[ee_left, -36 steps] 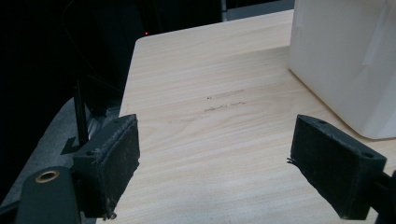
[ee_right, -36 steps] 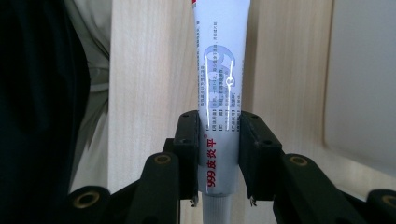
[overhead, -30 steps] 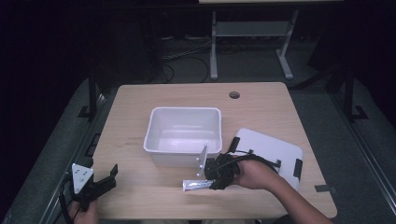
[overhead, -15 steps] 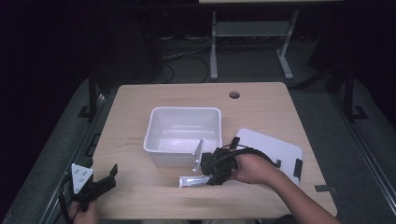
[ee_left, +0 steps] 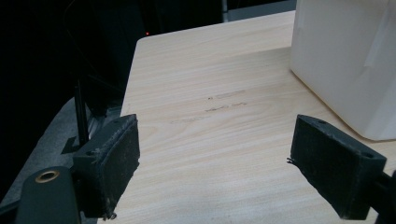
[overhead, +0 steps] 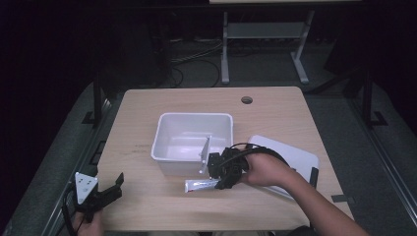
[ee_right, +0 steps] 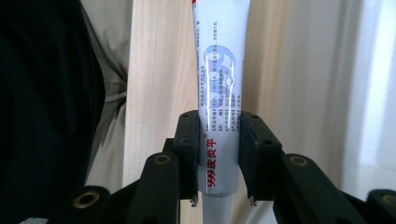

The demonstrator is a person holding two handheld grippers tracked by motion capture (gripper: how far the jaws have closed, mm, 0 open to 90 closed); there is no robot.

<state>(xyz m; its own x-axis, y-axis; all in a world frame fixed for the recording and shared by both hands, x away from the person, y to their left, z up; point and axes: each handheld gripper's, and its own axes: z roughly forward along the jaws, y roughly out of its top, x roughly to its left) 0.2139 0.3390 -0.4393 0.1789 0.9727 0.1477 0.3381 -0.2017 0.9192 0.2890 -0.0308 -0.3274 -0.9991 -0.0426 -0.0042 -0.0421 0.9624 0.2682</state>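
I've got the tube (ee_right: 218, 93) clamped in my right tool (overhead: 223, 172); left tool (ee_left: 233, 158) gapes empty; bin (overhead: 194, 140) just beyond, drop still left.

My high view looks forward and down from above the near edge, far enough back to take in the whole worktop (overhead: 275, 108) with the white bin (overhead: 193, 141) at mid-frame. My left gripper view sits low and close over the wood, looking between its own jaws, and shares that bin's outer wall (ee_left: 345, 60) at its upper right. My right gripper view looks along its jaws from very near at the tube (ee_right: 219, 93), which the high view shares just below centre (overhead: 199, 185).
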